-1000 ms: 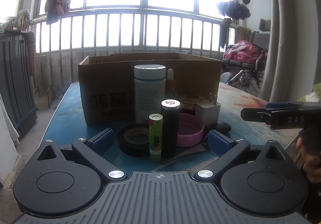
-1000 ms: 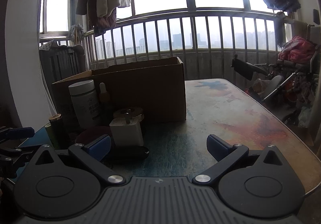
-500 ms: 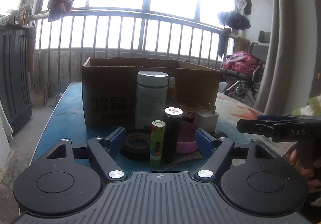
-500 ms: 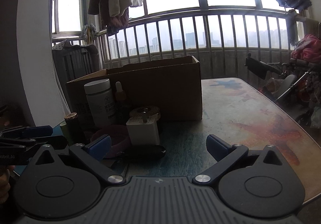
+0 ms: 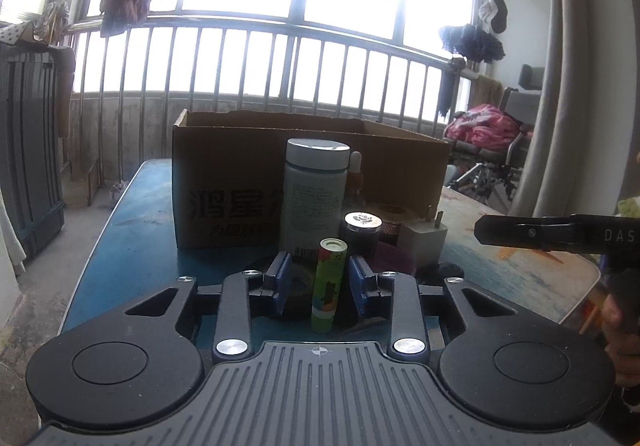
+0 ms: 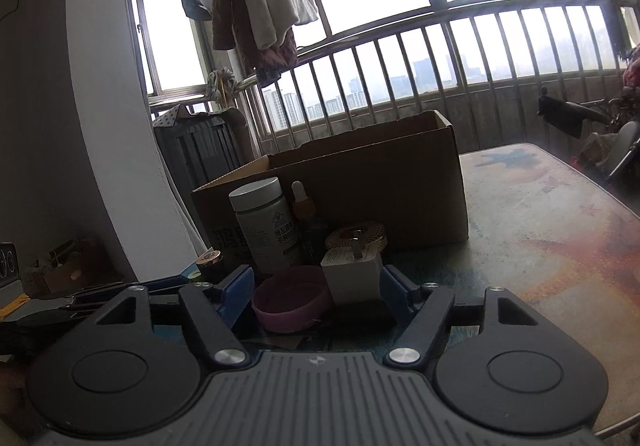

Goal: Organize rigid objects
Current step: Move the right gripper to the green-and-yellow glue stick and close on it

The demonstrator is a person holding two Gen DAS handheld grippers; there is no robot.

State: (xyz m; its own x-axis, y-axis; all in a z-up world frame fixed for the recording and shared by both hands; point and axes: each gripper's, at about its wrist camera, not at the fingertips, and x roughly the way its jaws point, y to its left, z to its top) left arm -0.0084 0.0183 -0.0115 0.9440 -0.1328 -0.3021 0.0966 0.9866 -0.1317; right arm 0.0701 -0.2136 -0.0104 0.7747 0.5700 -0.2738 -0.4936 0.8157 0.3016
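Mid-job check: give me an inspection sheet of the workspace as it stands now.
Surface: table, blue at left, orange print at right.
Job's things: cardboard box open at the back; before it white bottle, dropper bottle, dark tube, green tube, pink lid, white charger, tape roll.
Clutter: nothing seen.
Grippers: left gripper has just been closing, green tube between its jaws, gaps visible; right gripper has just been closing around pink lid and charger, not pressing.
Cables: nothing seen.
Surroundings: balcony railing, hanging clothes, wheelchair.

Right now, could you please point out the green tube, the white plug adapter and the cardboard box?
green tube (image 5: 329,286), left wrist view, mid-body.
white plug adapter (image 6: 352,278), right wrist view, front face.
cardboard box (image 5: 228,182), left wrist view, front wall.
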